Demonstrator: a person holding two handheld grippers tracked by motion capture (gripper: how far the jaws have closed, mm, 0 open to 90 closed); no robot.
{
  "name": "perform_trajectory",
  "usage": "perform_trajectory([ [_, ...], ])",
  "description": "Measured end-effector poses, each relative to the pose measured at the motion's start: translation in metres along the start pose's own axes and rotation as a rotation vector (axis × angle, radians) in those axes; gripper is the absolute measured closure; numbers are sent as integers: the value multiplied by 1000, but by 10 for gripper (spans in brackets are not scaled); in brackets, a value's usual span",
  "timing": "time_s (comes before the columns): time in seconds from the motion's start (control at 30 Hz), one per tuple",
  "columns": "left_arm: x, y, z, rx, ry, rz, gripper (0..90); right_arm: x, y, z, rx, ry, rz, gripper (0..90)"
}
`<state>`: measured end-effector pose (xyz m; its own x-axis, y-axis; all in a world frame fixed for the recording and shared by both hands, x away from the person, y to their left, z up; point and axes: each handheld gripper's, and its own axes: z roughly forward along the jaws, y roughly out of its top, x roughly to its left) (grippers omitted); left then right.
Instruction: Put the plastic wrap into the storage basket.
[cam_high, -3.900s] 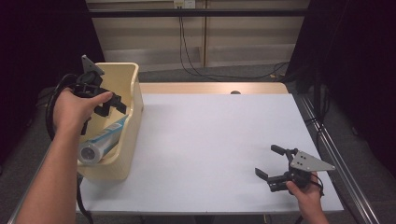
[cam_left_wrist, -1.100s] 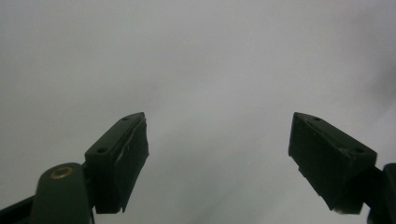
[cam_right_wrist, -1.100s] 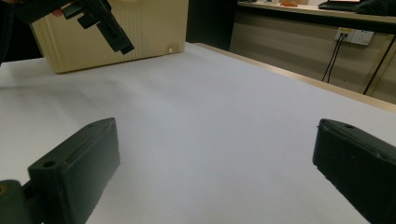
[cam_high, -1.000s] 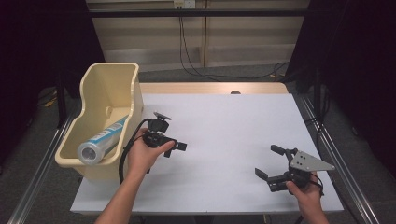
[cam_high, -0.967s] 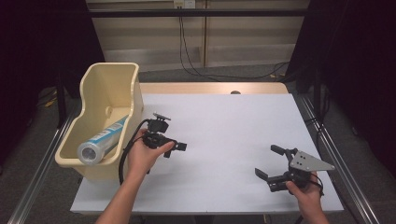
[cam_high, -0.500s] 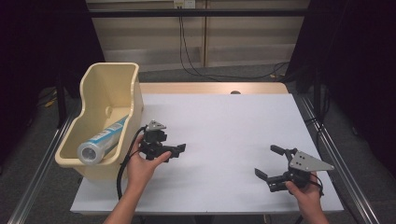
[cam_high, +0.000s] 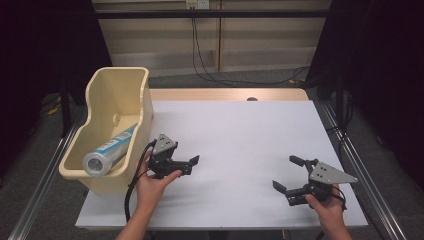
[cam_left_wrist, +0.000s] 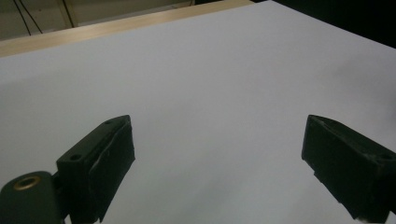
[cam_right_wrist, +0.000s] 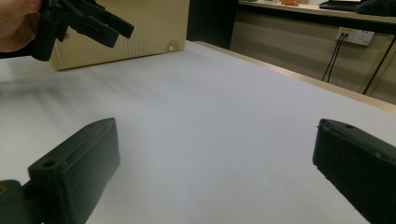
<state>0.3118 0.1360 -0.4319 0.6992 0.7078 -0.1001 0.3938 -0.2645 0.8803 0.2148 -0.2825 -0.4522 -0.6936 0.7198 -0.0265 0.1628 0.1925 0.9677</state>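
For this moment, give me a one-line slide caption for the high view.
Two open grippers, left and right, rest over a white table; a tube lies in the beige bin.

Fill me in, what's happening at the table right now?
A person holds a gripper in each hand over the white table. The left gripper is open and holds nothing, just right of the beige bin at the table's left edge. A capped tube lies inside that bin. The right gripper, also open and holding nothing, is near the front right corner of the table.
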Motion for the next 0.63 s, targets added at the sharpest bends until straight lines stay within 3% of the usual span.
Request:
perform_trajectory([
  [0.1, -2, -1, -3, -56, -3, 4, 93, 0, 0, 0, -1, 0, -1, 4],
  [0.23, -2, -4, -7, -128, -9, -32, 93, 0, 0, 0, -2, 0, -1, 4],
  [0.63, -2, -9, -10, -145, 2, -17, 92, 0, 0, 2, -2, -1, -1, 4],
])
